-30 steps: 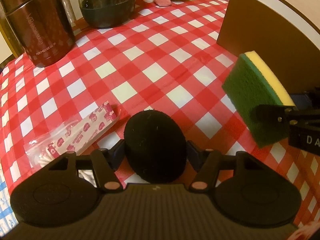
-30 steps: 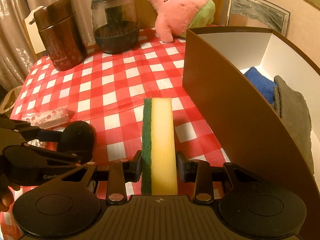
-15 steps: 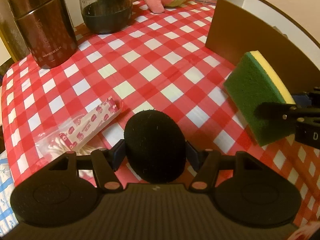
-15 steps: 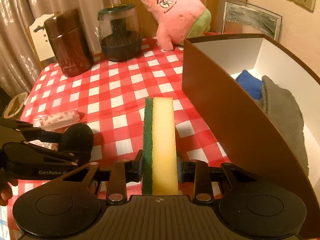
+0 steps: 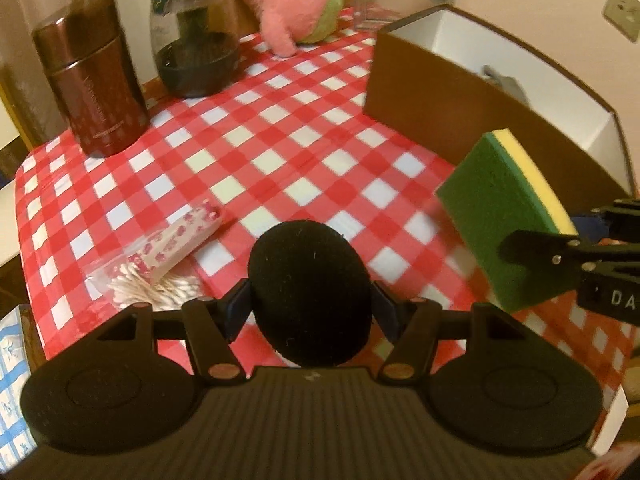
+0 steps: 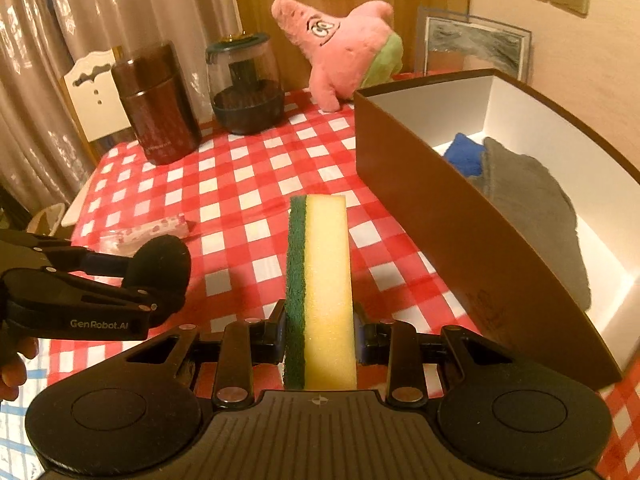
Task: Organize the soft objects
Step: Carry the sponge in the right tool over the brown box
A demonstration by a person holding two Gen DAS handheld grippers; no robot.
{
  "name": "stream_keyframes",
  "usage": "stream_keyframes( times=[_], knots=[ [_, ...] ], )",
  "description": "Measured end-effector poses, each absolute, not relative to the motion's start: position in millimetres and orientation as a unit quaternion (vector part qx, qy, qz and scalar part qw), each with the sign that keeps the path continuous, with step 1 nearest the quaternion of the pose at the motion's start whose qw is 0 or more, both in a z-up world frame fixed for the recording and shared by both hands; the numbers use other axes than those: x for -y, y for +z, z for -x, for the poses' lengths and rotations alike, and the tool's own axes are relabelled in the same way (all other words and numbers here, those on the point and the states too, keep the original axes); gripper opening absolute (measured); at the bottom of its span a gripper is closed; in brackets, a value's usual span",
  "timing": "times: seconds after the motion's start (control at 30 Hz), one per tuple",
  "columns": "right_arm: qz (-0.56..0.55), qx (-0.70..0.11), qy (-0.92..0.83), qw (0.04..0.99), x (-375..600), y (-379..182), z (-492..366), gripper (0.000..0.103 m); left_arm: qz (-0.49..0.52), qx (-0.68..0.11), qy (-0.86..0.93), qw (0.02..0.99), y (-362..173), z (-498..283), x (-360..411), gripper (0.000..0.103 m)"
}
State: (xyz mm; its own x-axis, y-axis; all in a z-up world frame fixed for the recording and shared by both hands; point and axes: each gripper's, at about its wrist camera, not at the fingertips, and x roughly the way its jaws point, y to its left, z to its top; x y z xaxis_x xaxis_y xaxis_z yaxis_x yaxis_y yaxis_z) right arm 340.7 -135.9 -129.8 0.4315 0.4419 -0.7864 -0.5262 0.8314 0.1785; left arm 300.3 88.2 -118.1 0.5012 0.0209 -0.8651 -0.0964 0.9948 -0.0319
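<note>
Left gripper [image 5: 310,312], left wrist view: both fingers clamp 1 black foam puff [image 5: 308,292], carried above the checked tablecloth [image 5: 248,152]. Right of it, 1 green-and-yellow sponge [image 5: 504,220] hangs in the other claw, just short of the brown box [image 5: 432,108]. On the cloth: 1 bag of cotton swabs [image 5: 160,260], 1 brown canister [image 5: 96,92], 1 dark glass jar [image 5: 196,52], 1 pink starfish plush [image 5: 296,0].

Right gripper [image 6: 320,340], right wrist view: fingers pinch the sponge [image 6: 320,288] on edge, green face to the left, held over the table beside the box's near wall [image 6: 460,240]. Inside the box lie 2 cloths: 1 blue [image 6: 464,156], 1 grey [image 6: 536,208]. The puff [image 6: 160,264] is held well left of the box.

Progress, judged: 2 soft items boxed, 2 in hand and not yet dropped in, plush [image 6: 344,52] untouched at the far edge. Roughly the midpoint.
</note>
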Motion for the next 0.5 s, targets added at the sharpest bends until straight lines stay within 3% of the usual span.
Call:
stream_keyframes(
  times=[0.5],
  knots=[
    [0.021, -0.417, 0.245, 0.875, 206, -78, -290, 0.032, 0.011, -0.455, -0.053, 0.889, -64, -283, -19, 0.062]
  ],
)
